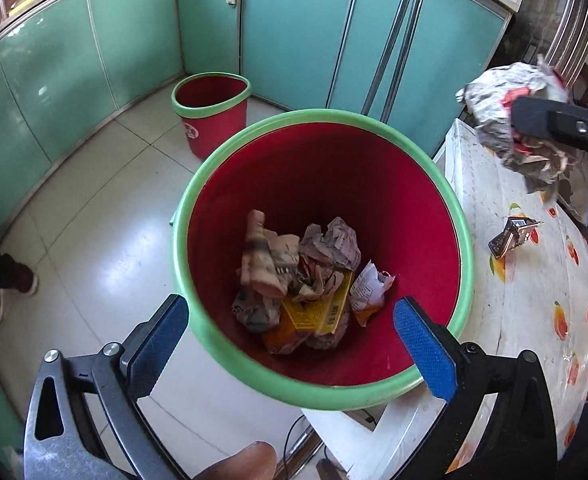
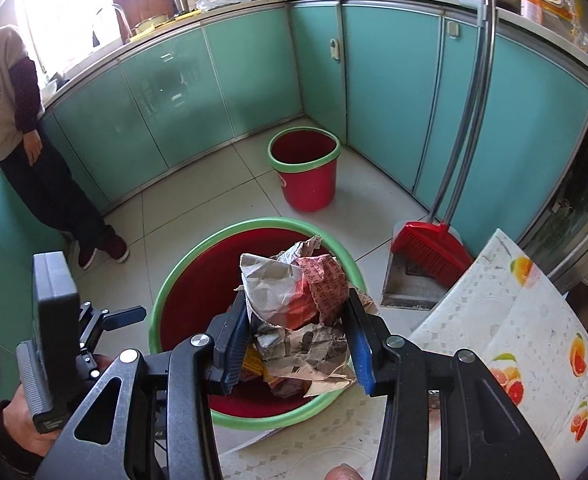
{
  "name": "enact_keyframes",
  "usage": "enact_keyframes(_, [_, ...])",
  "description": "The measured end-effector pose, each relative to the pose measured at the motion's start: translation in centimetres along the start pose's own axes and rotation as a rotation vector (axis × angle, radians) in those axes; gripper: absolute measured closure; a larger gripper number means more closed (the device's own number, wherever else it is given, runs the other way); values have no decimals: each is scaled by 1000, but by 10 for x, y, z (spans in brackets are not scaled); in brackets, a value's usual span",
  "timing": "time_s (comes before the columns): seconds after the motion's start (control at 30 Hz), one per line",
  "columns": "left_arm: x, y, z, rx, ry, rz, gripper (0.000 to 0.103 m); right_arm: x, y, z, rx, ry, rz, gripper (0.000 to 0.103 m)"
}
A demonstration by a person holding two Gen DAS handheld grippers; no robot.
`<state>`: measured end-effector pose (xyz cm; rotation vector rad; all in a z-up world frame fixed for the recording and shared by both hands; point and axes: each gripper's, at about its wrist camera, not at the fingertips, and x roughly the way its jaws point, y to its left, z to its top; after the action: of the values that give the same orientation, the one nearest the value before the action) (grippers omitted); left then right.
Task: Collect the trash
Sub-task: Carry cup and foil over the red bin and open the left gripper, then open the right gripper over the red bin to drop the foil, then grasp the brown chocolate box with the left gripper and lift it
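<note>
Between the blue pads of the right gripper (image 2: pixel 296 344) sits a crumpled wad of newspaper (image 2: pixel 294 300), its grey and red printed sheets bulging above and below the jaws, which pinch it from both sides. That wad hangs over the open mouth of the near red bin (image 2: pixel 182 312), whose green rim runs just beside the edge of the desk (image 2: pixel 534 320) with its fruit-patterned cloth. From the left wrist view, the left gripper (image 1: pixel 294 344) hovers above the same bin with its jaws spread wide and nothing between them; one pad shows outside the rim on the left, the other over the inside wall on the right. Down on the bin's floor lie more crumpled papers (image 1: pixel 326 248), a yellow carton (image 1: pixel 318 312) and a small wrapper (image 1: pixel 370 288). A bit of foil scrap (image 1: pixel 512 236) rests on the desk, well apart from both grippers. Farther off, a second red bin (image 2: pixel 306 168) stands on the tiled floor near the teal cabinets, and a red broom (image 2: pixel 430 248) with its dustpan leans beside them. A bystander (image 2: pixel 10 112) stands by the cabinets at left.
</note>
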<state>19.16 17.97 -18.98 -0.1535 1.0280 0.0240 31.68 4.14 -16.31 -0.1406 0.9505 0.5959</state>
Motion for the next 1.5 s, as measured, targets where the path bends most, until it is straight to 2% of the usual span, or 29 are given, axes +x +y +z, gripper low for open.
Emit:
enact_keyframes(0.27, [-23,10,-21,-2,-50,-1,0,76,27,-7,-51,125,17,61])
enact_keyframes(0.43, [-35,13,-24,-10,-64,-10,0,118,27,-18,-53,208,4,58])
enact_keyframes(0.47, [-36,13,-25,-8,-66,-8,0,125,27,-20,-50,227,6,56])
enact_keyframes(0.57, [-38,12,-23,-6,-70,-9,0,138,28,-26,-55,251,-18,38])
enact_keyframes(0.6, [-39,12,-23,-4,-74,-6,0,139,28,-28,-54,248,-23,26])
enact_keyframes(0.63, [-40,13,-23,-4,-77,-4,0,138,26,-30,-52,243,-21,23])
enact_keyframes(0.77, [-42,12,-21,-6,-86,9,0,131,22,-34,-49,226,-21,20])
enact_keyframes(0.93, [-49,9,-20,-12,-98,23,0,106,24,-34,-48,175,-38,18])
enact_keyframes(1.13, [-63,-6,-19,19,-116,15,0,49,9,-46,3,87,-58,17])
enact_keyframes(1.3, [-73,-32,-16,80,-132,-16,0,-10,-20,-77,65,36,-122,17])
enact_keyframes(1.5, [-79,-91,-12,214,-147,-101,0,-80,-71,-132,176,11,-230,17])
